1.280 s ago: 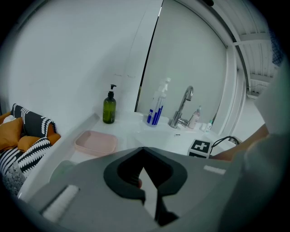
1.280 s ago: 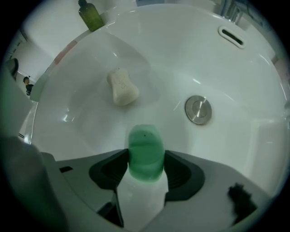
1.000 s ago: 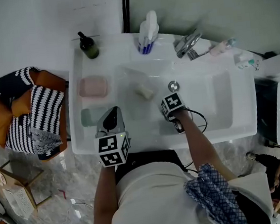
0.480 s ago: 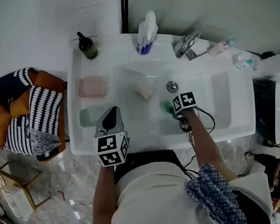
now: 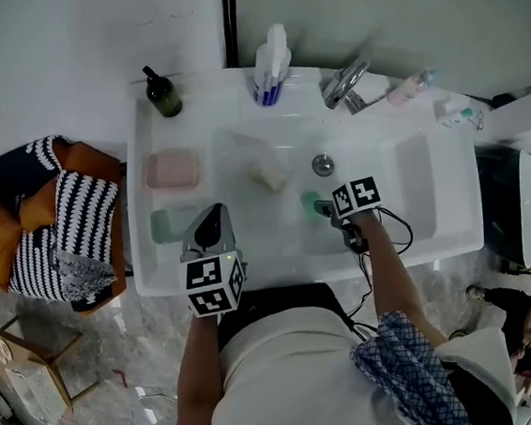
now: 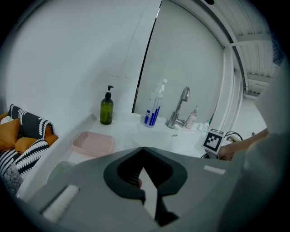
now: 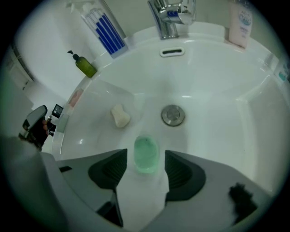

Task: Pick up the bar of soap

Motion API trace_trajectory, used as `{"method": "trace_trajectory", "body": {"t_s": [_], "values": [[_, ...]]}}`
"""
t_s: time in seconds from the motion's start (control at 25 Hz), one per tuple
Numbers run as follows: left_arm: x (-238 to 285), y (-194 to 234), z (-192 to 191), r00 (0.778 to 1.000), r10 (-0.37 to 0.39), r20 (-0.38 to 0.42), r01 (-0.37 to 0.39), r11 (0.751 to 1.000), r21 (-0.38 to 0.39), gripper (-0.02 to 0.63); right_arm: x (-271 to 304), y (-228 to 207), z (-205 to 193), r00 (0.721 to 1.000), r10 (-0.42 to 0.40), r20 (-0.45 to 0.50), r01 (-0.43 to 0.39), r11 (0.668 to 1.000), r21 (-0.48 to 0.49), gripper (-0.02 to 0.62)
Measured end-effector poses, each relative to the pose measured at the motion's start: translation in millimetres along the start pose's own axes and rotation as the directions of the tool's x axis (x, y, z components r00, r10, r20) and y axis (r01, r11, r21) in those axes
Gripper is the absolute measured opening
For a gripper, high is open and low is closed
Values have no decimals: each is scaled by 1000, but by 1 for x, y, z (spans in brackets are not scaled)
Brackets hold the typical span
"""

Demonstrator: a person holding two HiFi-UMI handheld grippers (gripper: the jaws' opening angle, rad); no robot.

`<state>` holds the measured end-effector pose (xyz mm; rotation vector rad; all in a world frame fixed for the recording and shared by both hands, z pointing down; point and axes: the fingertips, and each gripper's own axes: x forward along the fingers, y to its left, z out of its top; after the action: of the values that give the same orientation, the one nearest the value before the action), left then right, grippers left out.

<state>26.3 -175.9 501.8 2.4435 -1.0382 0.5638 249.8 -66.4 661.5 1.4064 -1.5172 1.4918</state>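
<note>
A pale green bar of soap lies on the sink's basin floor, near the drain. In the head view the green soap sits just left of my right gripper. The right gripper is open, one jaw on each side of the soap's near end, with clear gaps. A cream lump, perhaps another soap, lies further left in the basin. My left gripper hovers over the sink's front left rim, and in its own view the left gripper has its jaws together and empty.
A pink dish and a pale green dish sit on the left ledge. At the back stand a dark green pump bottle, a spray bottle, the faucet and small bottles. A striped cushion lies left of the sink.
The right gripper has drawn back to the right, away from the cream lump, uncovering the green soap in front of its jaws. The left gripper has stayed put.
</note>
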Motion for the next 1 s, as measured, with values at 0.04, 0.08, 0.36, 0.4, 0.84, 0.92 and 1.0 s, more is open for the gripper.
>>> {"method": "trace_trajectory", "body": {"t_s": [0.04,0.08,0.36,0.4,0.84,0.92,1.0], "values": [[0,-1,0,1000,-2,2,2,1000,1,6,-4,2,3,1000,4,14,-4,1000,-8,249],[-1,-2,0,1000,-4,4,4,1000,1,6,-9,5,6,1000,7,29,-7,1000,-17,249],[-8,-5,2,999,-27,19,27,1000,2,6,-43,19,32,978,-39,203,59,994,-92,248],[-9,-5,3,999,-29,23,29,1000,0,6,-48,22,36,972,-40,232,62,994,-87,248],[-30,-4,-6,999,-20,39,21,1000,-18,6,-97,48,52,879,-120,462,183,978,-95,245],[-35,-3,-9,999,-13,44,14,1000,-24,6,-99,56,50,873,-113,475,181,979,-99,245],[-41,-2,-10,999,-3,55,5,999,-31,6,-104,63,47,864,-103,493,169,981,-90,245]]}}
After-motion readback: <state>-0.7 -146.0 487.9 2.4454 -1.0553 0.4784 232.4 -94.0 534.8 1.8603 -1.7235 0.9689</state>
